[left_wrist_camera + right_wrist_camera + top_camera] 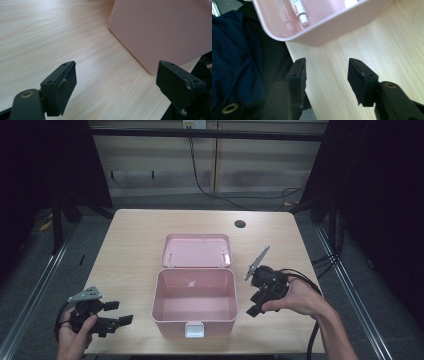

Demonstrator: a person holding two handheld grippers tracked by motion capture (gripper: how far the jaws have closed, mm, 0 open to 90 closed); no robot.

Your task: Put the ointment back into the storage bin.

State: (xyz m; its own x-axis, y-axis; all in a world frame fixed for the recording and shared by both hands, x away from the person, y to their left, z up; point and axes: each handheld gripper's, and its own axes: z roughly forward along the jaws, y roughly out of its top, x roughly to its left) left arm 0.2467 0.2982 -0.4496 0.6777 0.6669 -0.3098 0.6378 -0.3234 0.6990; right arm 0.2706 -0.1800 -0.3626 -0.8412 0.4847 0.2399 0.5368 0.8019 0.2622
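Note:
An open pink box (170, 324) stands at the middle of the wooden table (130, 235), its lid (196, 251) laid back flat behind it. A white tube (298, 10) lies inside the box. My left gripper (121, 312) is held low near the table's front left corner, with its jaws open and nothing between them. In the left gripper view the box's outer wall (162, 30) lies ahead and to the right of that gripper (116, 80). My right gripper (255, 305) is just right of the box, open and empty. In its own view, this gripper (327, 72) hangs over bare wood by the box's corner (342, 25).
A small round hole (240, 224) is in the table's far right part. The table's front edge runs just under both hands. Dark blue clothing (234, 50) lies beyond that edge in the right gripper view. Cables trail on the floor behind the table.

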